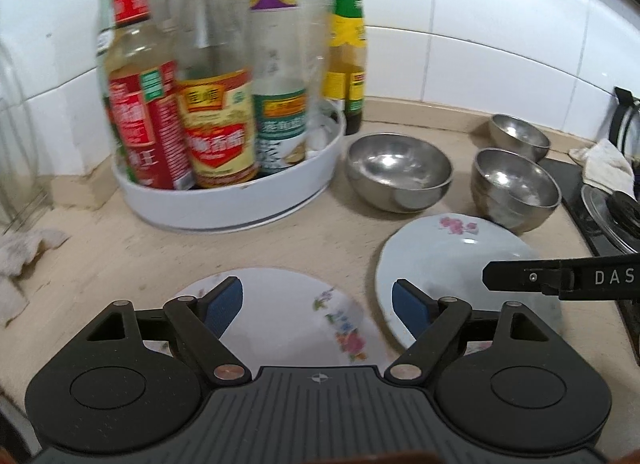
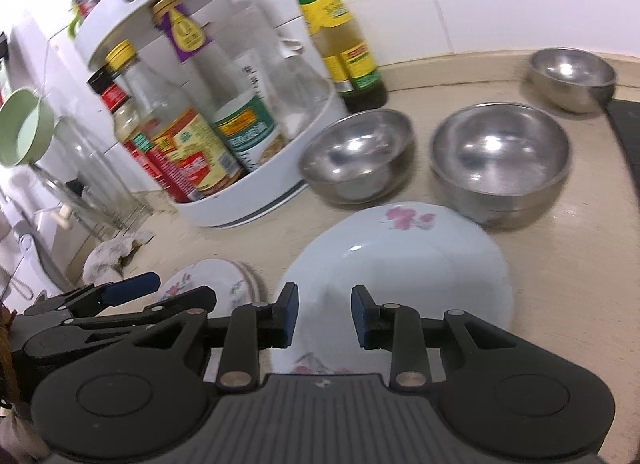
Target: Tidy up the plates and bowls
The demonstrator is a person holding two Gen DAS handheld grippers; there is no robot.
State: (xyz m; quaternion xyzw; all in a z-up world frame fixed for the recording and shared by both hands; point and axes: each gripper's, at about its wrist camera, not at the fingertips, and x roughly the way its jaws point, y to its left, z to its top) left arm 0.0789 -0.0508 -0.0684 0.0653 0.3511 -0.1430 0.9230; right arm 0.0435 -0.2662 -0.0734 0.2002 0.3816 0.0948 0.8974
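So two flowered plates are laid flat on the beige counter (image 1: 120,248), just beside each other: the left plate (image 1: 288,312) (looks like a small stack, judging from the right wrist view) and the pale blue plate (image 2: 400,276) to its right. Three steel bowls are parked farther back: the near-left bowl (image 1: 398,170), the middle bowl (image 1: 516,188) that seems to be touching the blue plate's far rim, and the far bowl (image 1: 520,136) by the wall. A white bottle carousel (image 1: 232,208) is crowded in at far left.

The left gripper (image 1: 318,304) is held spread wide over the left plate, nothing pinched. The right gripper (image 2: 325,312) is narrowed to a small gap over the blue plate's near rim, but no contact can be made out, so nothing is gripped.

For stacking, the rim should probably be taken at the near edge, pads squarely above and below, and lifted level. The middle bowl could easily be nudged.
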